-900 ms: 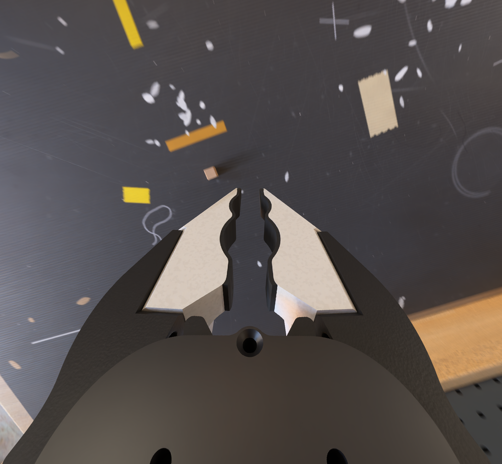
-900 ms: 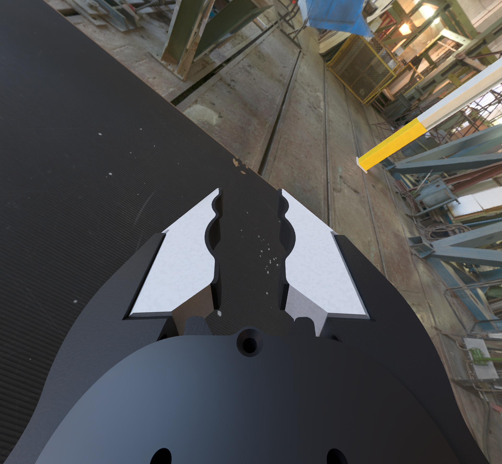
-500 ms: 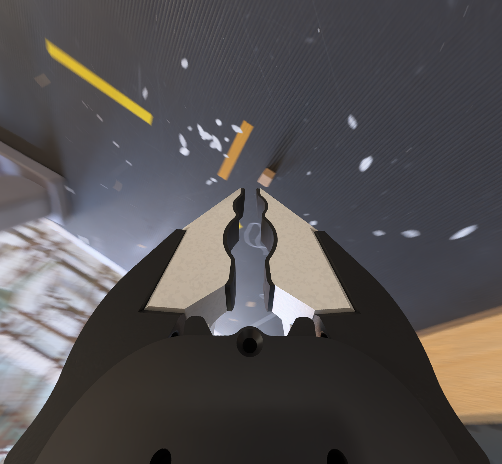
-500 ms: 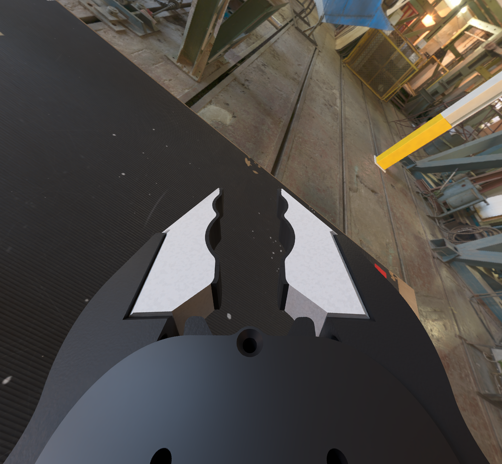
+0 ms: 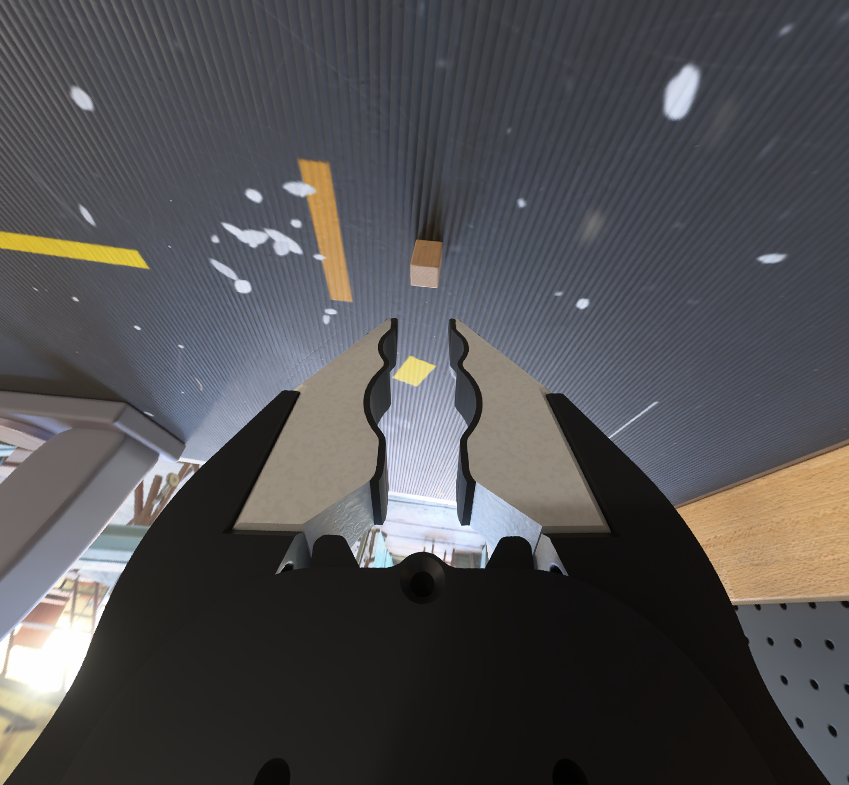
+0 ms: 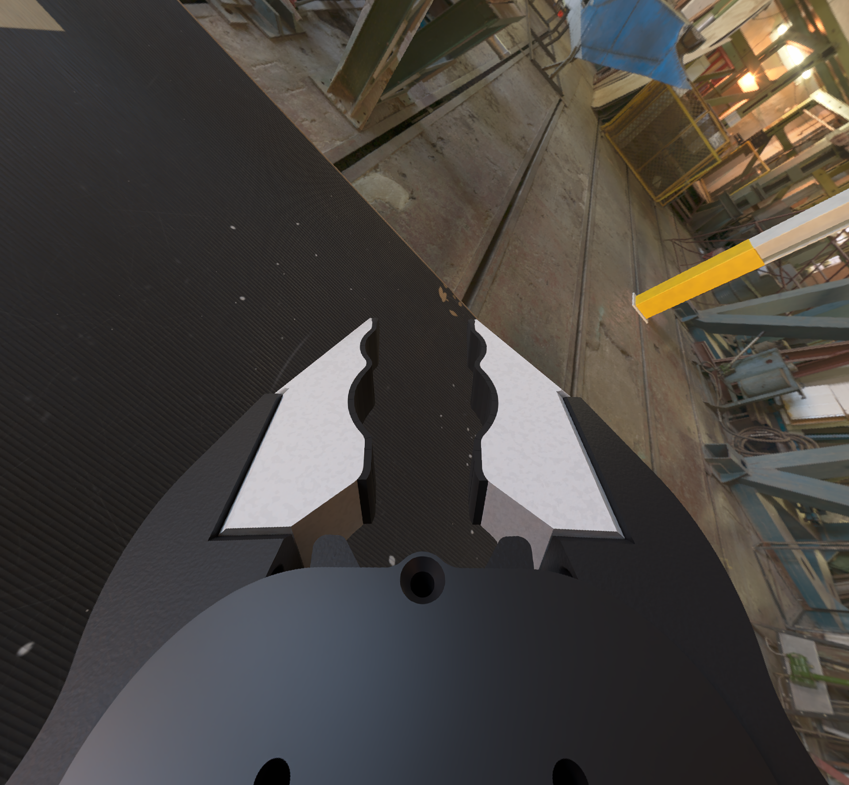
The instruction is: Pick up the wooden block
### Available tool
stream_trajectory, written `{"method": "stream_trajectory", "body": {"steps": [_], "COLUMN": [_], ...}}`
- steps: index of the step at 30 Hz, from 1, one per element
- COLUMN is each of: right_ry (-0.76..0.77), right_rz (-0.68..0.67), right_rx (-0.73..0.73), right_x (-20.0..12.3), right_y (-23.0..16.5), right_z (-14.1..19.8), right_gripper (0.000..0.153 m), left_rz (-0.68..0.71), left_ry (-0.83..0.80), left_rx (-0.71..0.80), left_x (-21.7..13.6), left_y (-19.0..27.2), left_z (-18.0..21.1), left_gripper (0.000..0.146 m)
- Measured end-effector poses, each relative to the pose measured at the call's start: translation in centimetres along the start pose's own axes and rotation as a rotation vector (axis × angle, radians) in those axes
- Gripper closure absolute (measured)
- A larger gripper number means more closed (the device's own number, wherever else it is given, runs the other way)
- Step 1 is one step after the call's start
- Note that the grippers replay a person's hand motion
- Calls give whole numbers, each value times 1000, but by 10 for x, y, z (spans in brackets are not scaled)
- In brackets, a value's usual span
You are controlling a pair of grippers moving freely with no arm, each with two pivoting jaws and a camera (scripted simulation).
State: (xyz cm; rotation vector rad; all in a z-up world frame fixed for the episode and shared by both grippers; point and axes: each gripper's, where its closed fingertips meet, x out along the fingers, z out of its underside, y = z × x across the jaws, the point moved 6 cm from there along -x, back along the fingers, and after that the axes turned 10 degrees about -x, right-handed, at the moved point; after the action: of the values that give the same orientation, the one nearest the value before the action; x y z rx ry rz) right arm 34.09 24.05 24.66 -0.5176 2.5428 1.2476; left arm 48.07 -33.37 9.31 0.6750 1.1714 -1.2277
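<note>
A small pale wooden block [image 5: 426,263] lies on the dark ribbed mat [image 5: 505,120] in the left wrist view, straight ahead of my left gripper [image 5: 422,321] and a short way beyond its fingertips. The left gripper is open and empty, its jaws parted a little wider than the block. My right gripper [image 6: 422,321] is open and empty over the dark mat [image 6: 138,258] near its edge. The block does not show in the right wrist view.
An orange tape strip [image 5: 325,230], a long yellow strip [image 5: 73,249], a small yellow patch [image 5: 413,371] and white paint flecks mark the mat. A grey frame [image 5: 92,441] stands at the left, a wooden edge [image 5: 758,524] and a perforated panel [image 5: 781,694] at the right. A workshop floor [image 6: 528,212] lies beyond the mat.
My left gripper has swung round until the block lies straight ahead and closer, and its jaws have opened wider. The right gripper has shifted only slightly and stays open.
</note>
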Motion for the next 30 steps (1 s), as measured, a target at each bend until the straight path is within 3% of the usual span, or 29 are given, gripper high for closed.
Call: {"method": "stream_trajectory", "body": {"steps": [16,30], "right_ry": [-9,-26], "right_rz": [-21,-51], "right_rx": [-8,-26], "right_x": [2,6], "right_y": [-3,-8], "right_z": [2,0], "right_gripper": [114,114], "left_rz": [43,23], "left_ry": [-67,14], "left_rx": [-3,-30], "left_x": [17,20], "left_y": [-2,-2], "left_z": [0,-3], "left_gripper": [128,128]}}
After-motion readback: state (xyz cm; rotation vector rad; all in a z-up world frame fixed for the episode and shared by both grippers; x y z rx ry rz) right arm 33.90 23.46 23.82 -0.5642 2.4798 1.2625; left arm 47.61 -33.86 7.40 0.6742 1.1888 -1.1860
